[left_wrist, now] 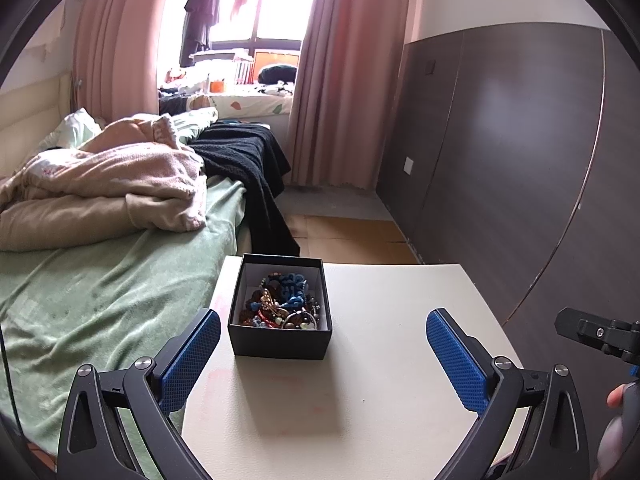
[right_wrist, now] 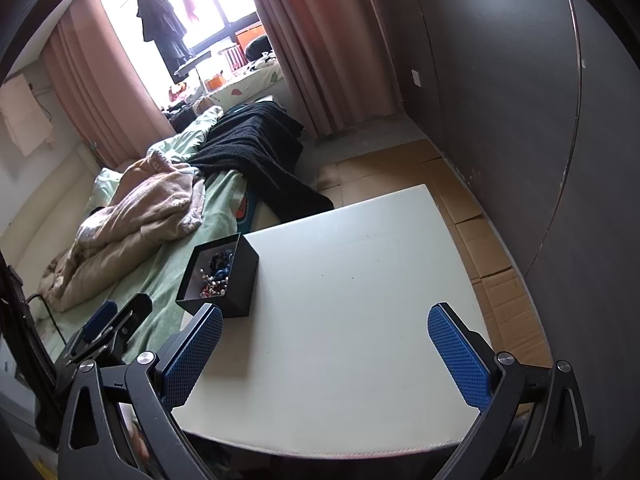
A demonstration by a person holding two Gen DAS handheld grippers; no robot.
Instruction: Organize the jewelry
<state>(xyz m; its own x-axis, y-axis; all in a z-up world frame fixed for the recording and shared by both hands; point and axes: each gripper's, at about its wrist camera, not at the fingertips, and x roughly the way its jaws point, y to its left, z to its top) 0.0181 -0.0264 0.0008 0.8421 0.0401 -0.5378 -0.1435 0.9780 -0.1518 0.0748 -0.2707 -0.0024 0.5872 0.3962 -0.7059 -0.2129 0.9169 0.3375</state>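
Observation:
A small black box (left_wrist: 280, 342) with a white inside stands on the far left part of a white table (left_wrist: 380, 360). It holds a tangle of jewelry (left_wrist: 282, 302): beads, blue cord, red and metal pieces. My left gripper (left_wrist: 323, 354) is open and empty, its blue pads either side of the box and nearer to me. In the right wrist view the box (right_wrist: 236, 280) sits at the table's left edge with the jewelry (right_wrist: 218, 274) inside. My right gripper (right_wrist: 325, 354) is open and empty above the bare table (right_wrist: 360, 300). The left gripper (right_wrist: 116, 326) shows at lower left.
A bed (left_wrist: 100, 300) with a green sheet, a pink blanket (left_wrist: 112, 184) and a black throw (left_wrist: 248, 160) touches the table's left side. A dark wall panel (left_wrist: 520, 160) runs along the right. Cardboard (right_wrist: 480, 240) covers the floor beyond the table. Pink curtains (left_wrist: 344, 80) frame a window.

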